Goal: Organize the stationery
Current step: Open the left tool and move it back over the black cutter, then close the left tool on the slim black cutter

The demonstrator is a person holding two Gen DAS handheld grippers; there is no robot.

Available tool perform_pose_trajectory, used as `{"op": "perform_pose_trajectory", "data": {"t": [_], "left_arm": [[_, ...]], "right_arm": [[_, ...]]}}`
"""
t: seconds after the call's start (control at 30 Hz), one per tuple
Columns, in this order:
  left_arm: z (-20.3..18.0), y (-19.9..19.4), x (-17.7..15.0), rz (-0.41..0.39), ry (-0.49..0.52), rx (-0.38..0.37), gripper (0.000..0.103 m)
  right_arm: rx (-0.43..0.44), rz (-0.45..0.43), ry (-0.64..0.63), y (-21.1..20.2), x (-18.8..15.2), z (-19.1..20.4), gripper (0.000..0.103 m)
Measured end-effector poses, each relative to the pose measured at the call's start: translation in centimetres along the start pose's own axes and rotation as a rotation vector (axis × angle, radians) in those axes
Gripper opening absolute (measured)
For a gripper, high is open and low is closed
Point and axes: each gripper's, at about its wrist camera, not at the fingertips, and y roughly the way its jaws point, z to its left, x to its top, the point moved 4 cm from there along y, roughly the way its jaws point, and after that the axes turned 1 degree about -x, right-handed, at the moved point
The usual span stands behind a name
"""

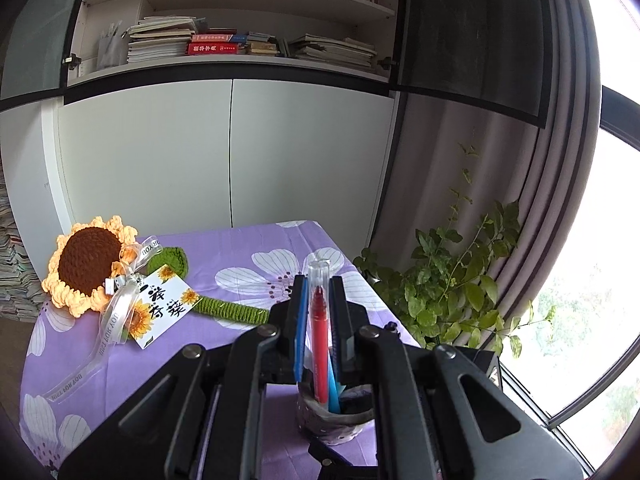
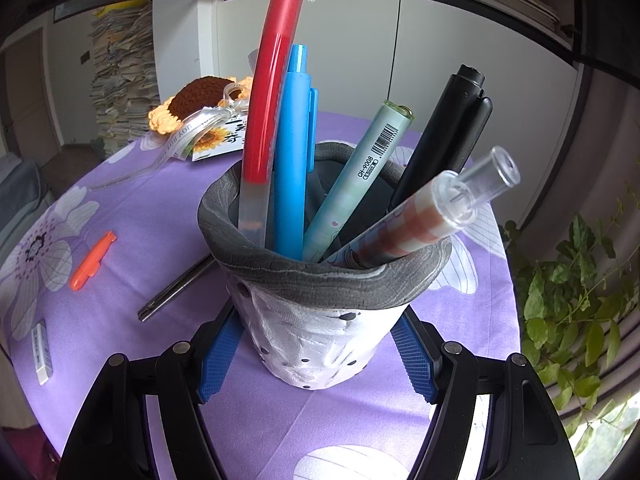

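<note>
Bookshelves and white cabinets sit behind a surface (image 2: 120,208) in a purple flower cloth, plant by the window. The left hand-held gripper (image 1: 319,300) is pinched tight on a red pen (image 1: 320,344), tip already down in the cup (image 2: 320,320) next to a blue pen (image 2: 292,168). The right hand-held gripper (image 2: 316,360) is spread wide, one finger either side of the cup; hard to say if the pads actually touch it.

Best move is probably a straight drop, letting go only once the tip is well in, with the right side bracing the cup so it doesn't tip.

An orange cap (image 2: 93,260), an eraser (image 2: 42,353) and a dark tool (image 2: 176,290) half hidden behind the cup are left on the cloth. The cup's bottom can't be seen.
</note>
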Motion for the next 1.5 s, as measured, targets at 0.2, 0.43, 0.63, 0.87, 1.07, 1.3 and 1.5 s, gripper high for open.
{"op": "perform_pose_trajectory", "data": {"t": [0.2,0.43,0.63,0.87,1.07,1.3,1.5], "left_arm": [[0.5,0.1,-0.9,0.042,-0.021,-0.009,0.009],[1.8,-1.2,-0.8,0.038,-0.079,-0.013,0.041],[4.6,-1.3,-1.7,0.058,-0.128,0.099,0.056],[7.5,4.3,-7.4,0.349,-0.188,0.148,0.052],[7.5,7.2,-10.4,0.455,-0.175,0.14,0.048],[7.7,9.1,-10.9,0.497,-0.169,0.152,0.021],[7.6,9.8,-10.6,0.503,-0.166,0.147,0.02]], "right_arm": [[0.0,0.0,0.0,0.0,0.0,0.0,0.073],[0.0,0.002,0.0,0.0,0.0,0.0,0.073],[0.0,0.002,0.0,0.0,0.0,0.0,0.073],[0.0,0.003,0.0,0.0,0.0,0.0,0.073],[-0.001,0.005,-0.001,-0.1,0.1,0.0,0.073],[-0.001,0.005,-0.001,-0.1,0.1,0.0,0.073],[-0.002,0.006,-0.001,-0.1,0.1,0.0,0.073]]}}
